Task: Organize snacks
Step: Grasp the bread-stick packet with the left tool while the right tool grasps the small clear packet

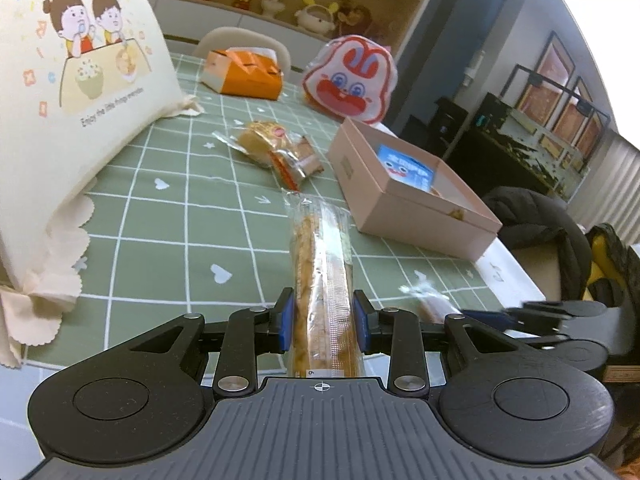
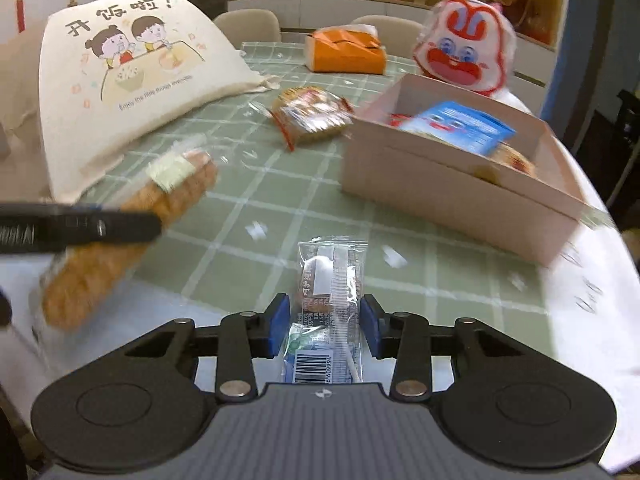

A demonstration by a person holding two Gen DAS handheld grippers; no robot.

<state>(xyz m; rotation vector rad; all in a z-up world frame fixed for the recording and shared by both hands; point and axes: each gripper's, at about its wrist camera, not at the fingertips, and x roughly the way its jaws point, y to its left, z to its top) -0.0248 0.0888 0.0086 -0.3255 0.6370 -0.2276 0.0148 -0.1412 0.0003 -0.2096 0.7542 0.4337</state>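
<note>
Home dining room (tablecloth, figurine shelf)

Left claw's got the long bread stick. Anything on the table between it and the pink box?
Nothing visible. In the left wrist view the left claw is shut on the bread stick, and only bare green tablecloth lies between it and the pink box. The loose snack packets lie further back, off that line.

My left gripper carries the long bread stick over the table; box ahead to the right, packets inside, probably several; cloth bag left; wrapped cakes lie between them.
</note>
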